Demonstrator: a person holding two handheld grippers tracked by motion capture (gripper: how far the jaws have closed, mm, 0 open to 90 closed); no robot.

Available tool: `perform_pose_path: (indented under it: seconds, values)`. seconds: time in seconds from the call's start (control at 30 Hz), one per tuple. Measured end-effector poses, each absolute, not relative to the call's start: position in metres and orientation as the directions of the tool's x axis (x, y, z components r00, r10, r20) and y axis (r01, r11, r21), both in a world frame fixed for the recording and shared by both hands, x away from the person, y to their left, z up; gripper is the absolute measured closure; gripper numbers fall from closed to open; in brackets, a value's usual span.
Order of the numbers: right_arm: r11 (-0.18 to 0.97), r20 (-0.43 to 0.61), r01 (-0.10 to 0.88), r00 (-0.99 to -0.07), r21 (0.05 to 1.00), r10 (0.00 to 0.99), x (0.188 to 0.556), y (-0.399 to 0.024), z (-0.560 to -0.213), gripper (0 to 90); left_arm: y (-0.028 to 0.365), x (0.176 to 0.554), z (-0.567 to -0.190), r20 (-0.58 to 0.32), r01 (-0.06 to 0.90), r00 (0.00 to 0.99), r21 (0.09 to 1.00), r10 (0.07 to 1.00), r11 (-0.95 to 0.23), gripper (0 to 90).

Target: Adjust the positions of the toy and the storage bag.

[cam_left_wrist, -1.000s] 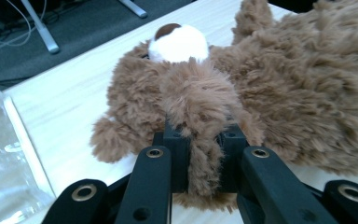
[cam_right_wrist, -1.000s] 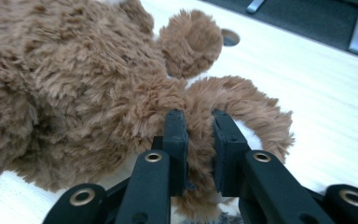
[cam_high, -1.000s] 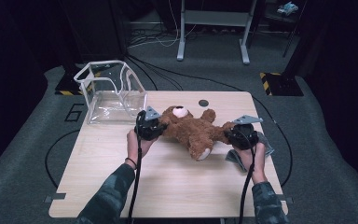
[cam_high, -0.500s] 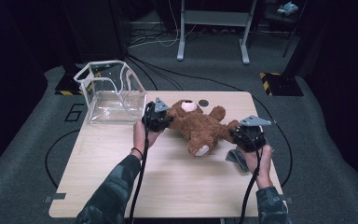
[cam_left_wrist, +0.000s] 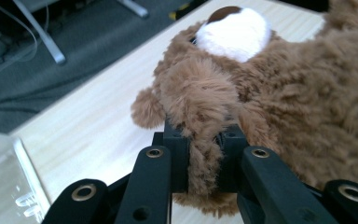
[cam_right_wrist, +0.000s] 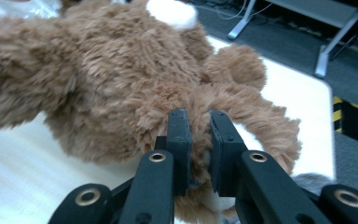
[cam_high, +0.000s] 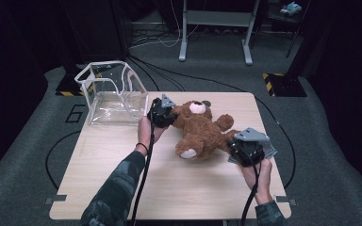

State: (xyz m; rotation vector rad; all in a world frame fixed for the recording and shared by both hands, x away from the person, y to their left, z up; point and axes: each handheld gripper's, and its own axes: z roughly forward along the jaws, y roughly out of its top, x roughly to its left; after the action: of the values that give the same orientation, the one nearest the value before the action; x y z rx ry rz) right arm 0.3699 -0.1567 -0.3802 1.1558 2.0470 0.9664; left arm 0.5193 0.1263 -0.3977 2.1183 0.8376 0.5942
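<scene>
A: From the high view, the teddy bear (cam_high: 199, 132) lies across the middle of the table (cam_high: 122, 169), head toward the clear plastic box (cam_high: 111, 94) at the table's far left corner.

B: And the left gripper (cam_high: 161, 113) sits right at the bear's head end, the right gripper (cam_high: 246, 147) down at its leg end, near the table's right edge.

A: Over to the left gripper view: the left gripper (cam_left_wrist: 204, 161) has its jaws pinched narrow on a tuft of the bear's (cam_left_wrist: 279, 93) fur, by the arm just below the white muzzle.

B: Right gripper view now. The right gripper (cam_right_wrist: 199, 149) is clamped tight on the bear's (cam_right_wrist: 98, 79) furry leg, with pale table (cam_right_wrist: 28, 177) underneath.
</scene>
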Motion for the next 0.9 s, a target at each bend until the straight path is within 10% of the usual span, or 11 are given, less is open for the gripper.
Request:
perform_pose_path:
  seconds: [0.53, 0.9]
  values:
    - [0.366, -0.018, 0.524, -0.554, 0.769, 0.832, 0.353, -0.124, -0.437, 79.6, 0.149, 0.519, -0.442, -0.021, 0.535, 0.635, 0.733, 0.773, -0.42, 76.7]
    - [0.315, 0.049, 0.543, -0.553, 0.779, 0.832, 0.352, -0.137, -0.446, 50.9, 0.155, 0.508, -0.427, -0.116, 0.612, 0.557, 0.727, 0.823, -0.311, 23.5]
